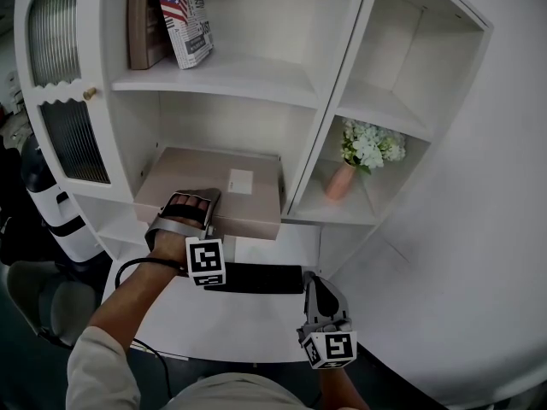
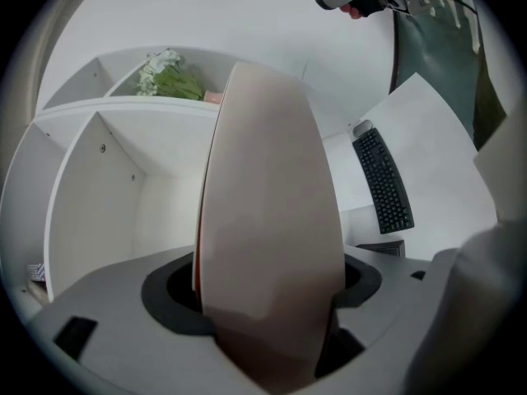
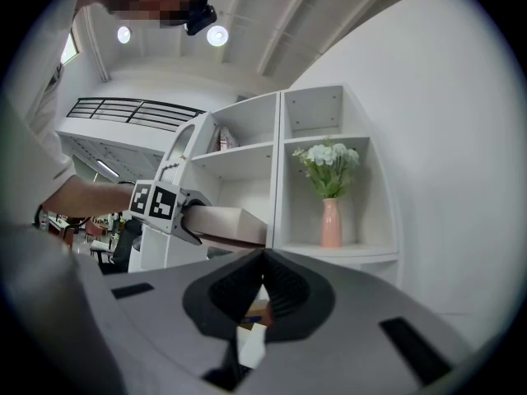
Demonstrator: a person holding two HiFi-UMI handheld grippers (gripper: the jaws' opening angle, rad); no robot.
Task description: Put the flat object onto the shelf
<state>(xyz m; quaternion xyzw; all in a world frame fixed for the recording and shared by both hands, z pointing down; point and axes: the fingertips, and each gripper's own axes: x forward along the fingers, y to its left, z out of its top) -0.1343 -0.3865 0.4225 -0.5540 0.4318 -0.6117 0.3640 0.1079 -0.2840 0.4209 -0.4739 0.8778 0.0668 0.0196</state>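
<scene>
Lying between left tongs point(image 1: 190, 205), jaws apart: flat box point(image 1: 224, 188).

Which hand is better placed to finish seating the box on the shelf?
Left: the left tongs straddle the flat box resting on the shelf; the right tongs are shut, low by the keyboard.

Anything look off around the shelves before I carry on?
The flat box isn't fully in. Its near edge juts past the front of the shelf unit, and the left gripper straddles that edge. On the upper shelf, the flag-printed book leans. Nothing looks spilled or damaged.
</scene>
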